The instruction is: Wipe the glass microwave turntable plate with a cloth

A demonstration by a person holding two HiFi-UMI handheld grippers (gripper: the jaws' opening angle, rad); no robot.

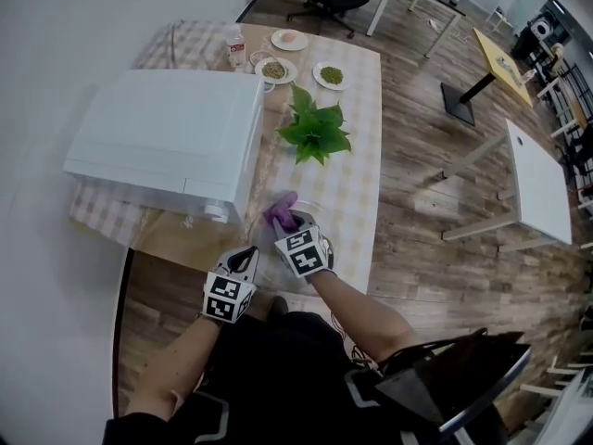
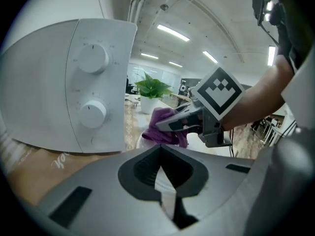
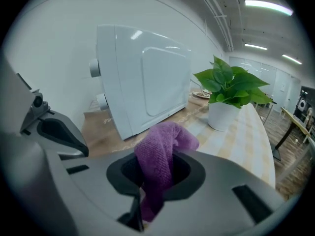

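Observation:
The clear glass turntable plate (image 1: 345,241) lies on the checked cloth at the table's near end, hard to make out from above. My left gripper (image 1: 248,256) sits at its near left rim; in the left gripper view its jaws (image 2: 161,181) are closed on a thin pale edge of the plate (image 2: 197,145). My right gripper (image 1: 285,226) is shut on a purple cloth (image 1: 281,213) and holds it over the plate. The cloth (image 3: 162,149) bulges up out of the right gripper (image 3: 153,183). From the left, the cloth (image 2: 165,127) touches the plate's top.
A white microwave (image 1: 167,137) stands just left of the plate, its knobs (image 2: 92,113) close to my left gripper. A potted green plant (image 1: 315,130) is beyond the plate. Small dishes of food (image 1: 274,69) and a bottle (image 1: 235,46) stand at the far end.

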